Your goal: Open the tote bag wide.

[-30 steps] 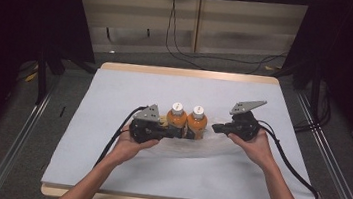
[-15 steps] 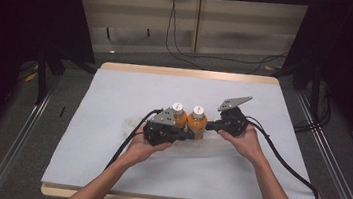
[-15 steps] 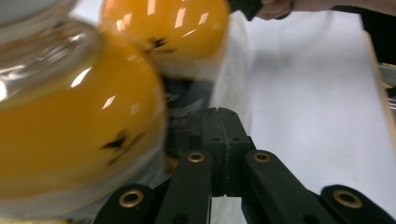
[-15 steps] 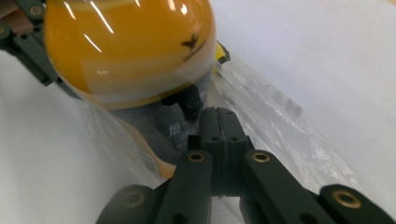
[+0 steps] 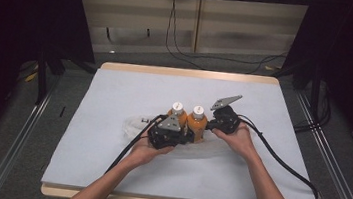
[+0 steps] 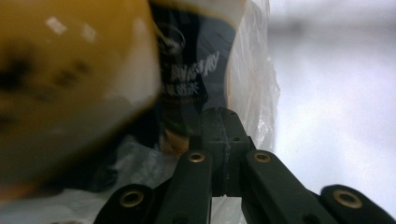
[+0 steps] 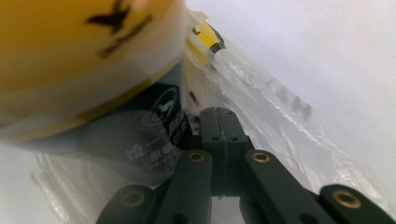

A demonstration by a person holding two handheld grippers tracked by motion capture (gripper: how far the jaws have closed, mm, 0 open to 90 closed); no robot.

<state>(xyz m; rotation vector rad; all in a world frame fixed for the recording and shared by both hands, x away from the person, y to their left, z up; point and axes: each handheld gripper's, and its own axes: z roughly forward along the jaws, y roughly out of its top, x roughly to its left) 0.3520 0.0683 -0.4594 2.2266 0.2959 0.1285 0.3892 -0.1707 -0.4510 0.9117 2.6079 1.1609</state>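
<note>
Two orange bottles with white caps, one on the left (image 5: 177, 116) and one on the right (image 5: 196, 123), stand side by side mid-table on a crumpled clear plastic bag (image 5: 136, 125). My left gripper (image 5: 187, 139) lies low at the front left of the bottles, jaws shut, tips at their base. My right gripper (image 5: 208, 127) comes in from the right, also shut, tips against the right bottle's foot. In the left gripper view the shut jaws (image 6: 219, 116) touch the bag (image 6: 254, 79) beside a bottle (image 6: 70, 84). In the right gripper view the shut jaws (image 7: 218, 116) meet bag film (image 7: 280, 107) under a bottle (image 7: 79, 46). Whether film is pinched is unclear.
The table (image 5: 115, 87) has a pale grey cover and a wooden rim. Black cables trail from both grippers over the front and right of the table. Dark stands and floor rails flank the table.
Both hands have closed in on the bottles and sunk lower: the left gripper moved right, the right gripper moved left. The bottles have stayed in place.
</note>
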